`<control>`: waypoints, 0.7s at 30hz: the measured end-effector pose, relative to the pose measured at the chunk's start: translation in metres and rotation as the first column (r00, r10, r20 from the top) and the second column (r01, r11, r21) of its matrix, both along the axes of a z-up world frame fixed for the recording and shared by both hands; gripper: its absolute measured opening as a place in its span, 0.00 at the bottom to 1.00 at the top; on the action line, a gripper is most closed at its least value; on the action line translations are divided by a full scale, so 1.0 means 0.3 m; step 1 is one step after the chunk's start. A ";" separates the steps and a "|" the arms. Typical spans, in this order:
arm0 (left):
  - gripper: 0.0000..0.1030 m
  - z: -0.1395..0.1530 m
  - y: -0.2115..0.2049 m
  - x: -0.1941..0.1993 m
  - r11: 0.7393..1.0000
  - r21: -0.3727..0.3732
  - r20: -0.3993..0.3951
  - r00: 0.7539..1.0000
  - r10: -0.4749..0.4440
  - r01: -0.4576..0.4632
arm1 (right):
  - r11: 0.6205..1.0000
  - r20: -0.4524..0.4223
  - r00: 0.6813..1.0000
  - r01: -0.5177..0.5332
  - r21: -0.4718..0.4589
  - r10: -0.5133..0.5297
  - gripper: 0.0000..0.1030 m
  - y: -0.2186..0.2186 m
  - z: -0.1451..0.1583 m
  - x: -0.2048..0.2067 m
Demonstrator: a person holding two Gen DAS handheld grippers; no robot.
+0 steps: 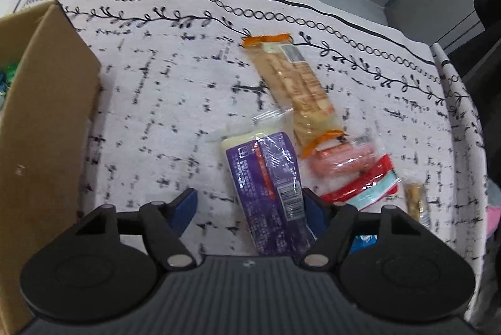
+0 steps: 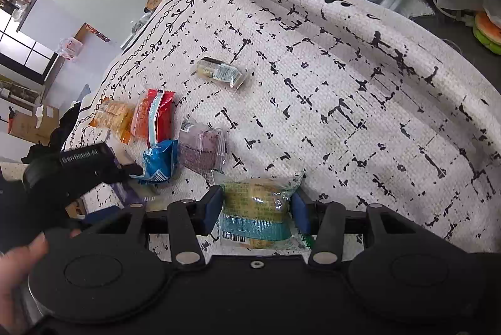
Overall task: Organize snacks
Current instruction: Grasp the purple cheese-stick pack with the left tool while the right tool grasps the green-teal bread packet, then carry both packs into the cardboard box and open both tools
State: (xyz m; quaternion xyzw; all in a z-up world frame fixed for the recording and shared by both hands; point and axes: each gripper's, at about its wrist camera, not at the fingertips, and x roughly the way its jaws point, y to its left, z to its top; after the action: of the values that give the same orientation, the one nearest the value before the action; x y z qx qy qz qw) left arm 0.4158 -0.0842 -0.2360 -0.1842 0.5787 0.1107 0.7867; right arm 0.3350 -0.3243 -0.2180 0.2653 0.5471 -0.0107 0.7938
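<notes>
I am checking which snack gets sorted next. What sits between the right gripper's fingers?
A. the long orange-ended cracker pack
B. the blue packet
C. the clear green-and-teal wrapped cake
C: the right gripper has the green-and-teal wrapped cake between its blue pads.

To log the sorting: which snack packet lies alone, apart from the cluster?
The small clear packet with a white barcode label: it lies alone on the cloth, while the other loose packets crowd together.

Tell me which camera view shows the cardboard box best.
The left wrist view: the cardboard box fills its left edge, showing a brown side wall and part of the open top. The right wrist view does not show this box beside the snacks.
</notes>
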 end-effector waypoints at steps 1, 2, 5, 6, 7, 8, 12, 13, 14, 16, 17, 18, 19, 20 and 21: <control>0.66 -0.004 0.002 -0.005 1.000 0.002 -0.004 1.000 -0.006 0.006 | 1.000 -0.001 1.000 -0.001 -0.002 0.001 0.46 0.003 0.001 -0.001; 0.65 -0.009 0.003 -0.010 1.000 0.001 -0.010 1.000 -0.012 0.012 | 1.000 -0.001 1.000 -0.002 -0.003 0.002 0.46 0.006 0.002 -0.001; 0.56 -0.012 0.006 -0.029 1.000 0.006 -0.021 1.000 -0.015 0.015 | 1.000 -0.019 1.000 0.003 0.021 -0.003 0.45 0.014 -0.007 -0.004; 0.55 -0.012 0.007 -0.034 1.000 0.008 -0.027 0.999 -0.021 0.022 | 1.000 -0.021 1.000 0.004 0.021 -0.003 0.45 0.018 -0.010 -0.006; 0.52 -0.013 0.006 -0.040 0.999 0.012 -0.035 0.999 -0.032 0.032 | 1.000 -0.021 1.000 0.003 0.015 -0.003 0.45 0.025 -0.011 -0.009; 0.48 -0.013 0.005 -0.047 0.999 0.016 -0.040 0.998 -0.040 0.041 | 1.000 -0.020 1.000 0.003 0.009 -0.003 0.45 0.031 -0.010 -0.011; 0.33 -0.006 0.014 -0.081 0.998 0.023 -0.055 0.997 -0.061 0.062 | 1.000 0.002 1.000 0.007 0.011 -0.007 0.45 0.047 0.012 -0.020; 0.32 -0.002 0.023 -0.088 0.998 0.007 -0.060 0.996 -0.061 0.061 | 1.000 0.006 1.000 0.010 0.012 -0.010 0.45 0.049 0.019 -0.022; 0.31 0.003 0.033 -0.093 0.998 -0.006 -0.063 0.996 -0.056 0.056 | 1.000 0.008 1.000 0.012 0.015 -0.012 0.45 0.051 0.024 -0.023; 0.31 0.021 0.047 -0.103 0.998 -0.007 -0.056 0.997 -0.057 0.057 | 1.000 0.016 1.000 0.010 0.020 -0.010 0.45 0.058 0.039 -0.026; 0.31 0.032 0.051 -0.107 0.998 0.001 -0.050 0.997 -0.062 0.062 | 1.000 0.021 1.000 0.008 0.022 -0.008 0.45 0.063 0.047 -0.027; 0.31 0.042 0.056 -0.112 0.998 0.004 -0.045 0.997 -0.065 0.065 | 1.000 0.025 1.000 0.006 0.025 -0.006 0.45 0.068 0.055 -0.029; 0.31 0.055 0.061 -0.119 0.998 0.001 -0.039 0.997 -0.066 0.066 | 1.000 0.030 1.000 0.004 0.029 -0.005 0.45 0.074 0.064 -0.030; 0.31 0.069 0.066 -0.126 0.998 -0.005 -0.031 0.997 -0.068 0.068 | 0.999 0.036 0.999 0.004 0.033 -0.005 0.45 0.082 0.075 -0.031; 0.31 0.083 0.068 -0.133 0.997 -0.008 -0.023 0.997 -0.071 0.071 | 0.999 0.043 0.999 0.002 0.035 -0.003 0.45 0.089 0.086 -0.033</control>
State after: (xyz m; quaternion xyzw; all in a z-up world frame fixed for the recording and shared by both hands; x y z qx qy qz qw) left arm 0.3758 -0.0637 -0.2110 -0.1651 0.5943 0.0827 0.7827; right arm 0.3252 -0.2974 -0.1921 0.2798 0.5297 0.0035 0.8007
